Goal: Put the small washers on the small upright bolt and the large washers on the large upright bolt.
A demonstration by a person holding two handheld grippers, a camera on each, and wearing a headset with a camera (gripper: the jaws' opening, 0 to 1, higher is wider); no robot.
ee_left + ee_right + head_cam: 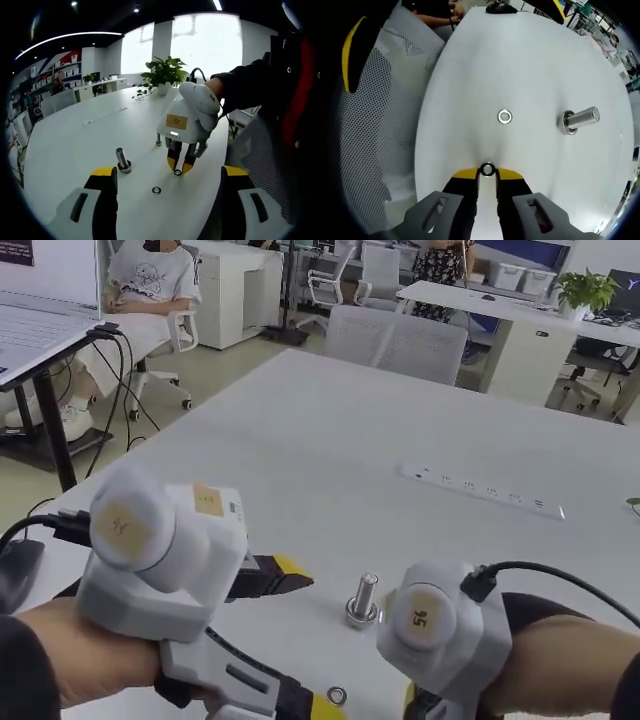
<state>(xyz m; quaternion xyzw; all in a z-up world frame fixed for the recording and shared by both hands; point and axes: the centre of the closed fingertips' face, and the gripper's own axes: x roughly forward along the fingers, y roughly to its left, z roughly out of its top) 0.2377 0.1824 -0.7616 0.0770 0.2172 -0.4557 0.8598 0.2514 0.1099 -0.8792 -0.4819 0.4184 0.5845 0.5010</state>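
The R hand-held gripper (487,176) is clenched on a washer (487,170): its two yellow-tipped jaws stand almost together, and the ring sits pinched btw the tips at their very front end. In the left gripper view these tips point down and the washer is at the surface of the white worktop (330,440); I cannot tell if it touches. The L hand-held gripper (170,172) is released, jaws wide apart, and it faces the R one from the side. A second washer (505,117) lies flat on the worktop, ahead of the R jaws, near the tips but apart from them. An upright bolt (362,598) stands off to one side of this second washer, w/ a ring-like piece around its foot. In the head view the bolt is btw the two hand-held grippers, closer to the R one. Whether the washers are small or large I cannot tell. A power strip (480,490) lies well behind the bolt.
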